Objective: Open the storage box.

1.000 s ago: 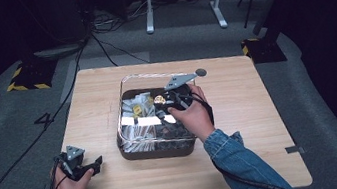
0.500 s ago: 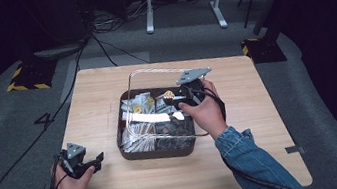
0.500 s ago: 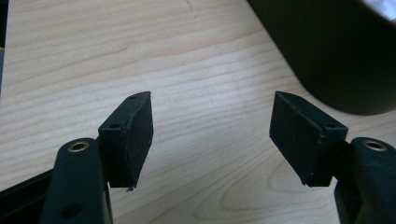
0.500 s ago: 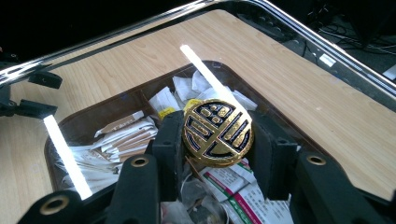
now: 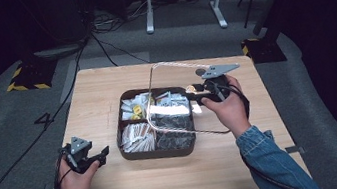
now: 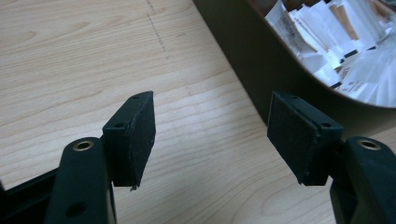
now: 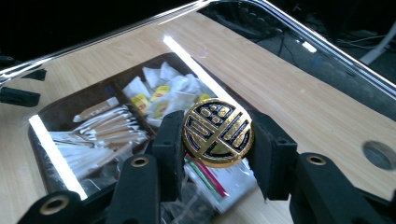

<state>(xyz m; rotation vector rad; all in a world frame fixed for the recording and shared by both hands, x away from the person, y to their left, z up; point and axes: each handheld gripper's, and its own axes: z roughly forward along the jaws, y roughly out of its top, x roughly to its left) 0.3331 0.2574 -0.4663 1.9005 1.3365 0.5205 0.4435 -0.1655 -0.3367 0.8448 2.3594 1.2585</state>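
Note:
My right gripper is shut on a round gold-and-black knob that sits on a clear lid. The lid hangs tilted above the right half of a dark compartment box, whose sections hold tea bags and paper packets. In the right gripper view the knob is pinched between both pads, with the lid's pane stretching away beyond it. My left gripper hovers near the table's front left, just beside the box wall. Its jaws stand apart, have just been closing a little, and nothing is between them.
The box sits mid-table on a light wooden top. A small round hole is in the table behind my right hand. Bare wood lies around the box on all sides. Cables and a metal stand are on the dark floor beyond.
My right hand has carried the lid up and to the right, off the middle of the box. The left hand has stayed about where it was.

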